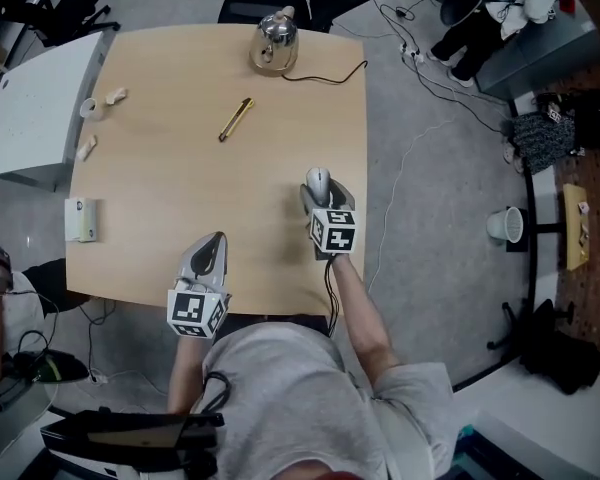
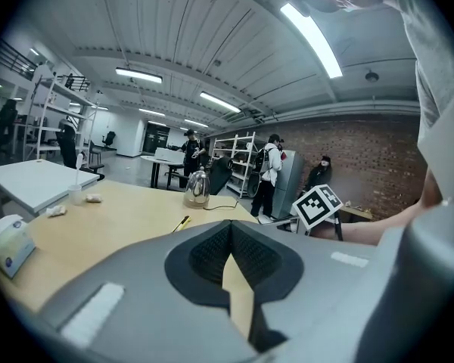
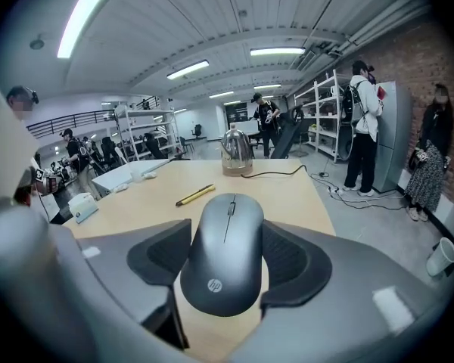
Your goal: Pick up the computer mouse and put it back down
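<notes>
The right hand-held gripper has its jaws set wide around the mouse, both dark pads pressed against its sides. The mouse points away from the person with its scroll wheel at the far end and a round logo near the back. It is held above the near right part of the surface, whose wood shows under it in the right gripper view. The marker cube sits just behind the jaws, ahead of the person's bare forearm.

The left hand-held gripper is over the near edge of the surface, well apart from the right one. Its jaw tips meet with nothing between them.

Farther out, a yellow pen lies at a slant near the middle of the surface. A metal kettle stands at the far edge, with a black cable trailing off to the right. A small white box sits by the left edge. A small cup and some pale scraps lie toward the far left corner. A white table stands beside the surface on the left.
</notes>
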